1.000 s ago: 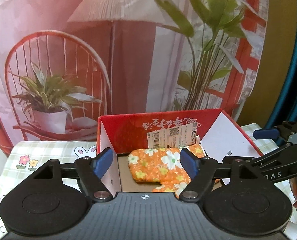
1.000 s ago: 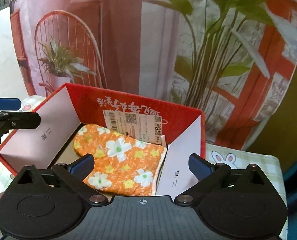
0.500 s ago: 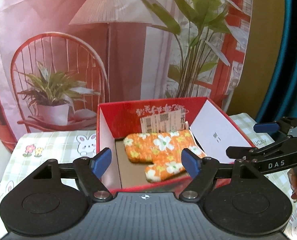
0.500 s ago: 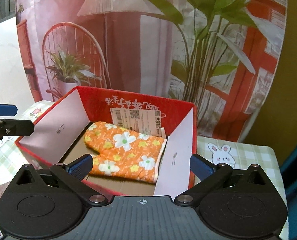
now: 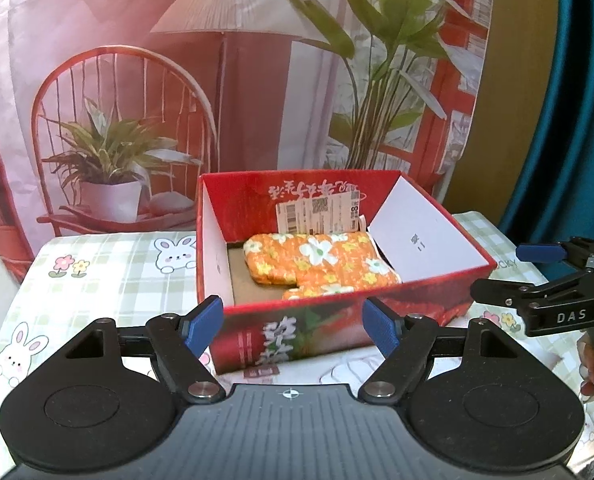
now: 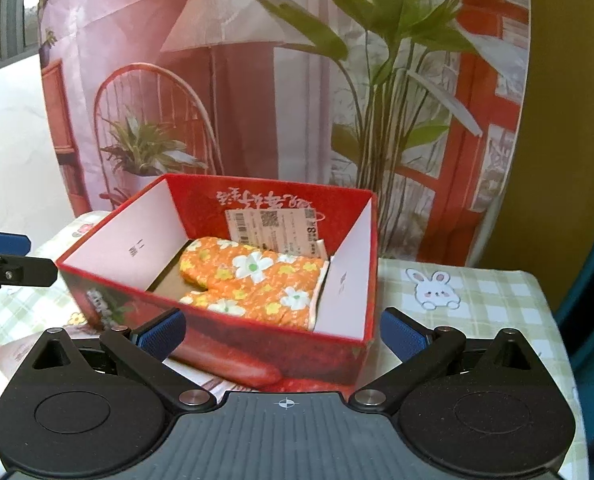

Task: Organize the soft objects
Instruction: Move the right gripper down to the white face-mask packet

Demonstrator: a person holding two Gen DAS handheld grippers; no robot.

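I see the bench (image 5: 109, 276) under a green checked cloth with rabbits. On it, a red box (image 6: 233, 344), open-topped. Inside, an orange flowered oven mitt (image 6: 257, 284) lies flat on the floor, tag against the far wall. My left gripper (image 5: 293, 326) and right gripper (image 6: 283, 330) hover before the box, both released, nothing between the jaws.

Orange oven mitt (image 5: 321, 266) printed with white and yellow flowers, inside a red box (image 5: 337, 320) with white inner flaps; tabletop (image 5: 109, 276) cloth in pale green check with white rabbits; black grippers with blue fingers (image 5: 379, 326).
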